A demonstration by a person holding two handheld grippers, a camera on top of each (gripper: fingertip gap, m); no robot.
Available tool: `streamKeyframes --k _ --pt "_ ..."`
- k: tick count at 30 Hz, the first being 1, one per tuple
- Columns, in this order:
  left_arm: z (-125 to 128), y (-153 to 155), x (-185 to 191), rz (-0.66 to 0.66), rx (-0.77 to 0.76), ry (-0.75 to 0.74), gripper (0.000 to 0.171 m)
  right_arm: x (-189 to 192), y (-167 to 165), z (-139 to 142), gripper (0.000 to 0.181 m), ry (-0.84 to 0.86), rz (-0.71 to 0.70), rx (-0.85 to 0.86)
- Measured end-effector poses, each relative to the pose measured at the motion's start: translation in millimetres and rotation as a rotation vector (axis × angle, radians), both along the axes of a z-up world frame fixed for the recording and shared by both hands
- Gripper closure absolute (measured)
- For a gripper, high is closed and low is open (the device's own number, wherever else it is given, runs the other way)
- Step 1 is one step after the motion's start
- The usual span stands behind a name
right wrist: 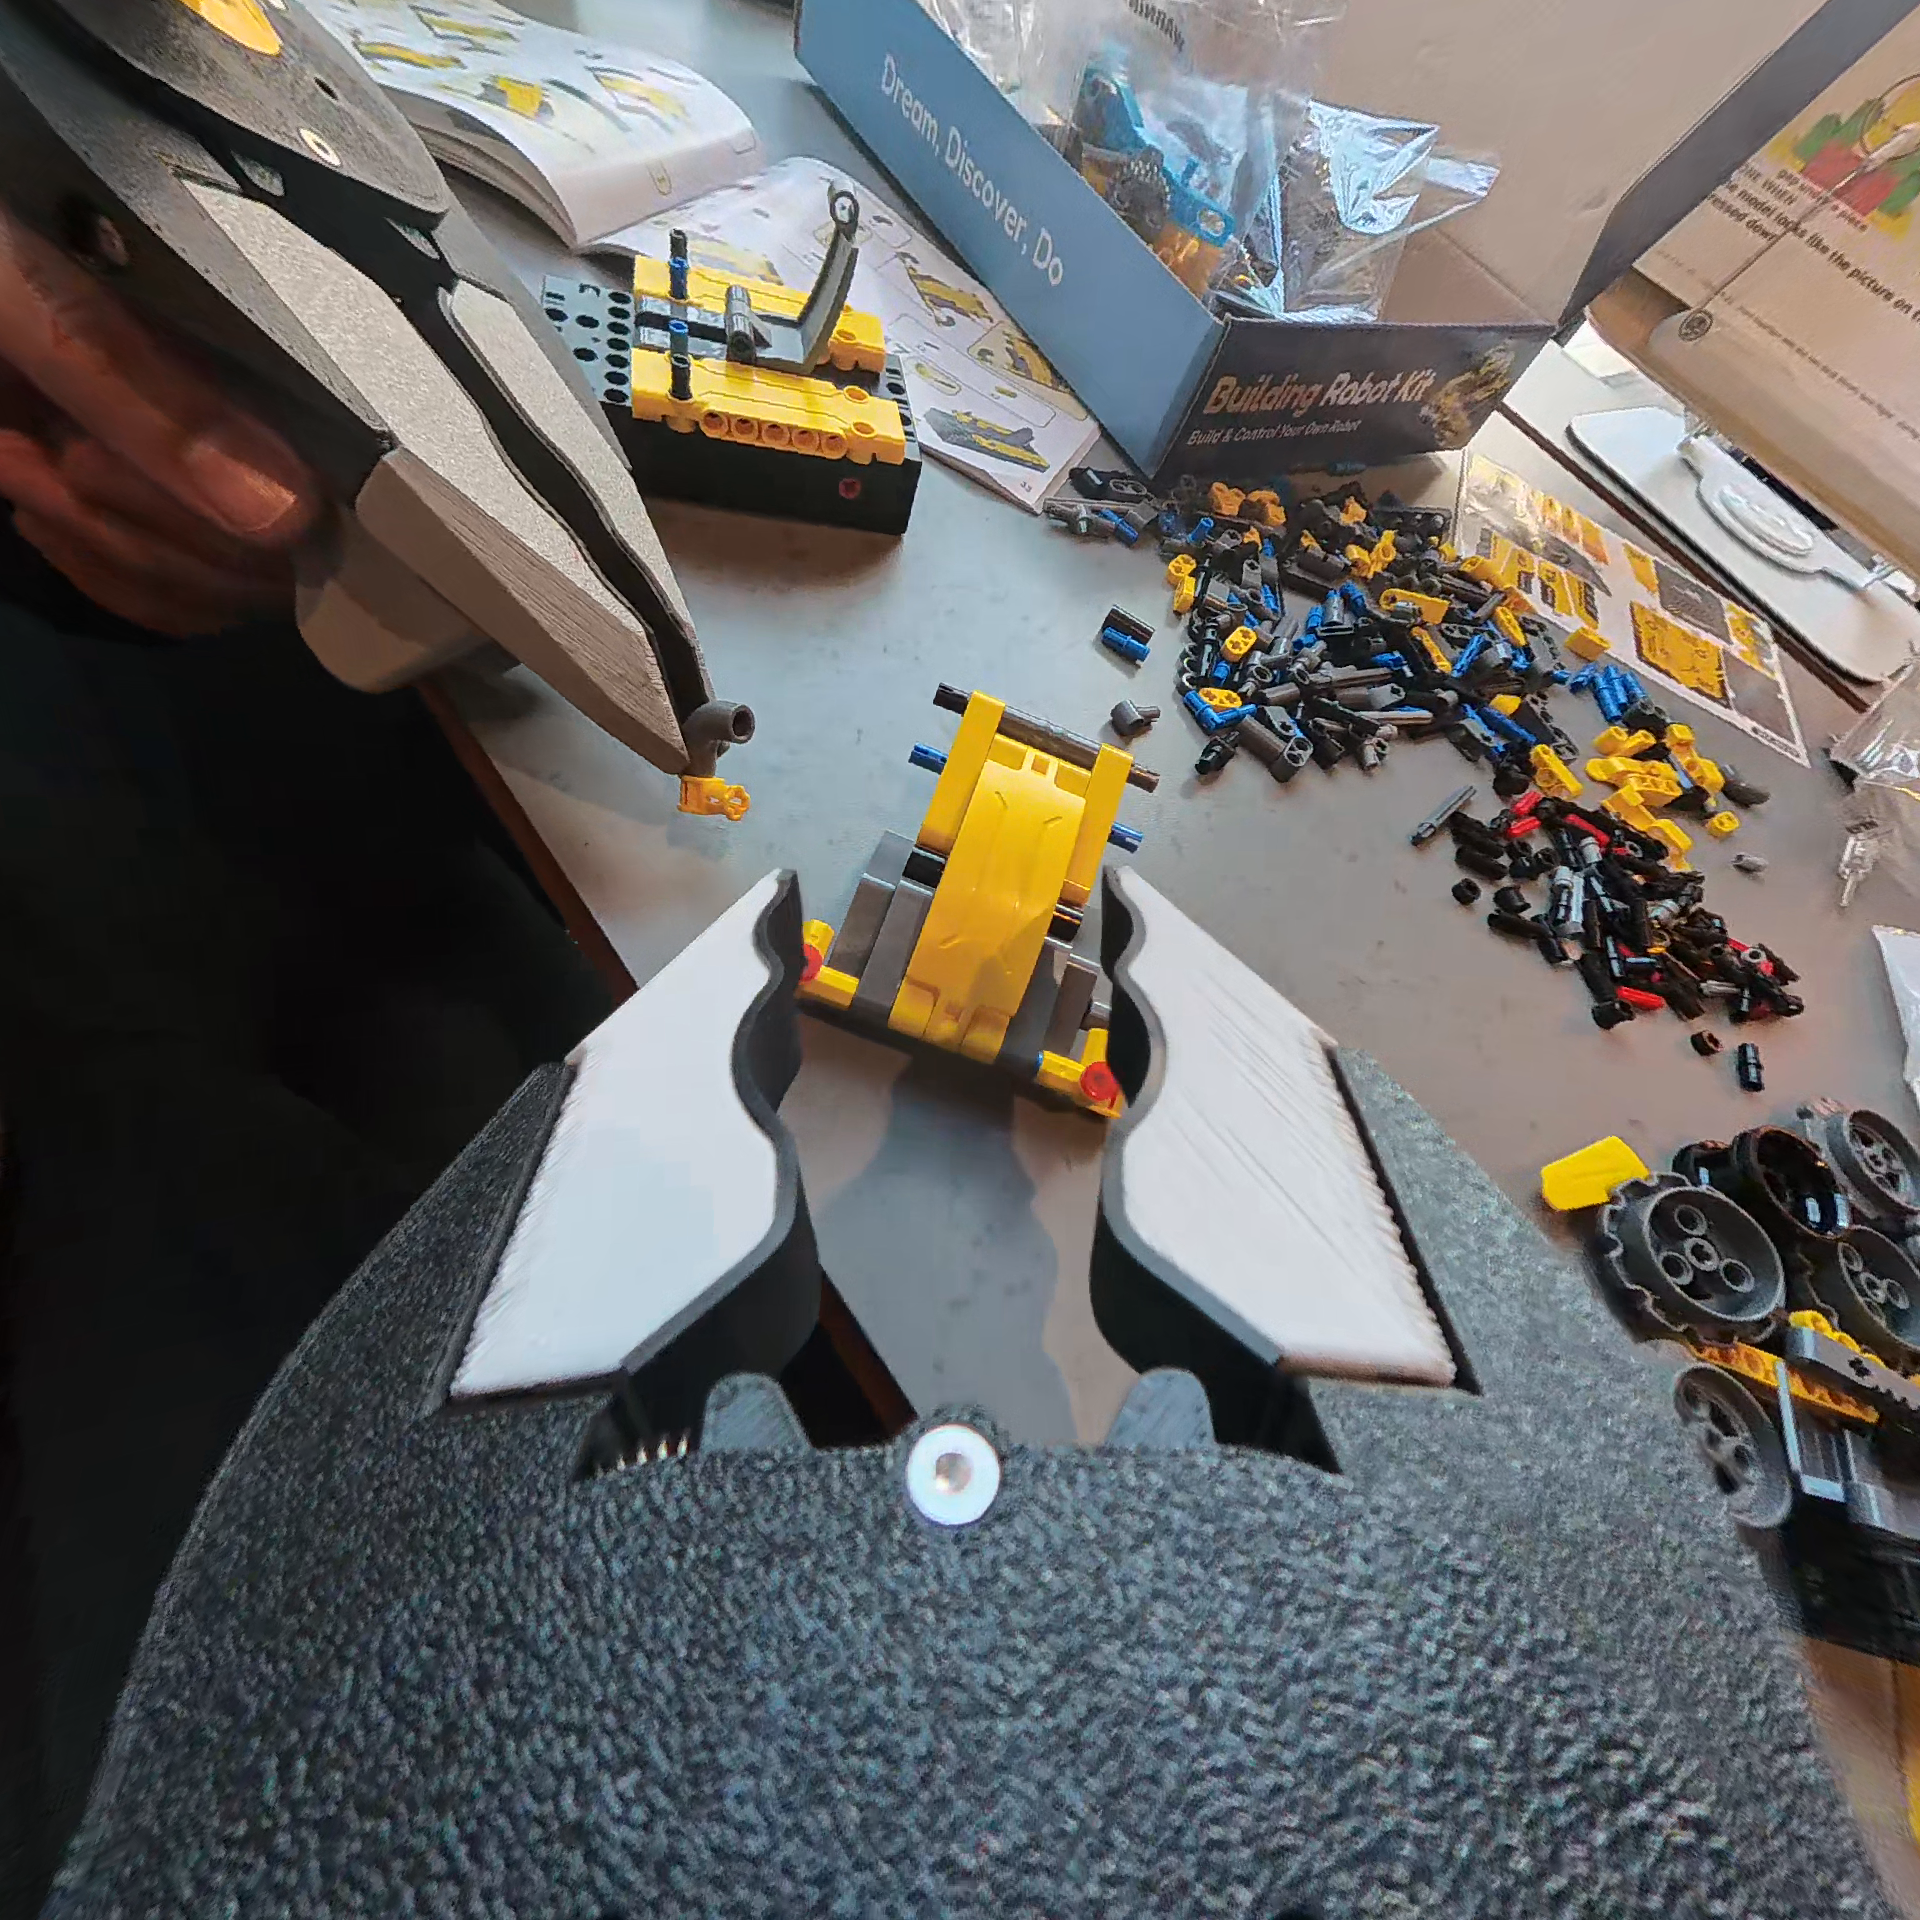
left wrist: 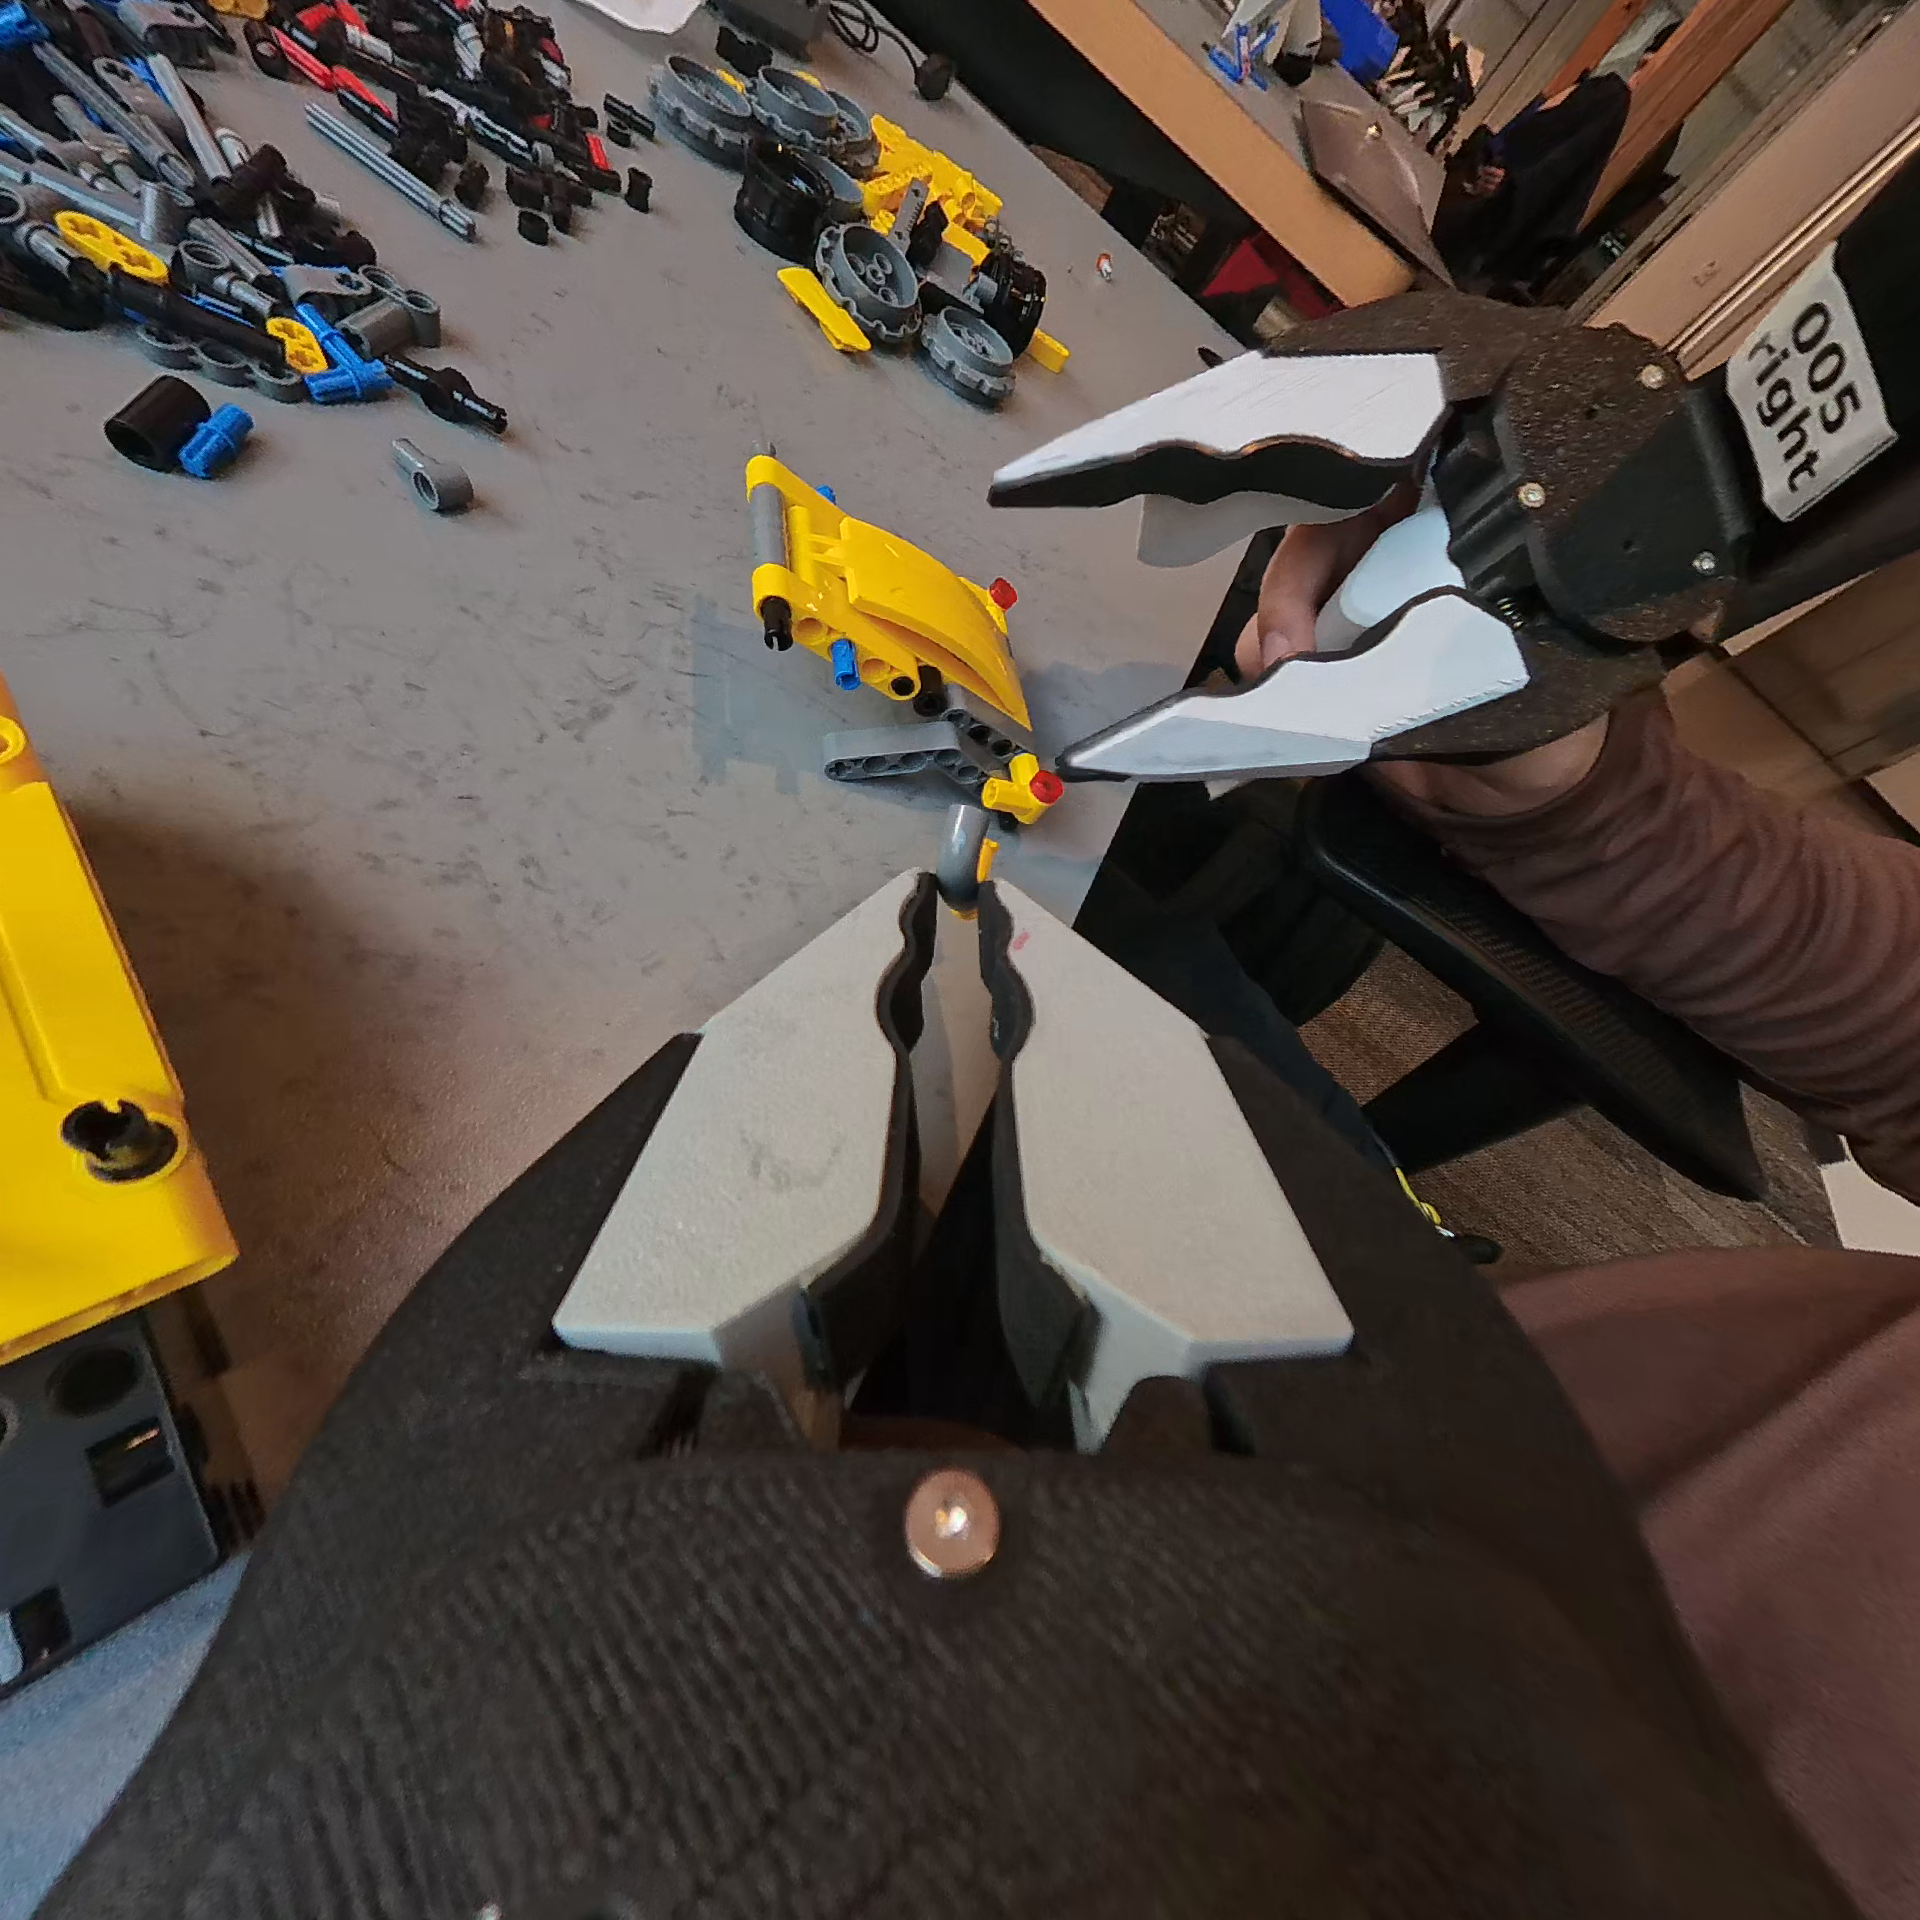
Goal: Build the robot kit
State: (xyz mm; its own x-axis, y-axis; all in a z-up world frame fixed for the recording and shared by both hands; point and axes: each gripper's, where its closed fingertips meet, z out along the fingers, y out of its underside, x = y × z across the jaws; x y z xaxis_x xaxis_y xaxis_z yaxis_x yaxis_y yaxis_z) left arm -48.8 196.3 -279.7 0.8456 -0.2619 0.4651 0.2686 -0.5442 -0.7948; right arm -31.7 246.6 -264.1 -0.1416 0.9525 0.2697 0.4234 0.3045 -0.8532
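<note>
The left tool point(left wrist: 957, 902) is clenched on a small grey-and-yellow connector piece point(left wrist: 964, 844). Just beyond, the right tool point(right wrist: 951, 940) is spread wide around a yellow brick assembly point(right wrist: 987, 914) on the grey tabletop point(left wrist: 520, 644), possibly touching it. Loose parts point(right wrist: 1507, 727) lie farther back.

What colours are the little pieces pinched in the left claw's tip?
One grey, one yellow: the small pieces in the left claw, clearest in the right wrist view.
</note>
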Motion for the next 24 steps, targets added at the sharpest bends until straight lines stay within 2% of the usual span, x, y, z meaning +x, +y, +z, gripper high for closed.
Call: streamKeyframes --k 4,17,21,24 --pt "0 0 0 0.001 0.0 0.001 0.166 3 -10 -9 0.131 -0.069 0.042 -0.076" --pt "0 0 0 0.0 0.0 0.001 0.166 9 -13 -19 0.132 -0.137 0.012 -0.007" --pt "0 0 0 -0.001 0.003 0.004 0.166 8 -10 -19 0.141 -0.133 -0.004 0.01" --pt "0 0 0 -0.001 0.003 0.004 0.166 7 -8 -19 0.14 -0.13 -0.011 -0.008"
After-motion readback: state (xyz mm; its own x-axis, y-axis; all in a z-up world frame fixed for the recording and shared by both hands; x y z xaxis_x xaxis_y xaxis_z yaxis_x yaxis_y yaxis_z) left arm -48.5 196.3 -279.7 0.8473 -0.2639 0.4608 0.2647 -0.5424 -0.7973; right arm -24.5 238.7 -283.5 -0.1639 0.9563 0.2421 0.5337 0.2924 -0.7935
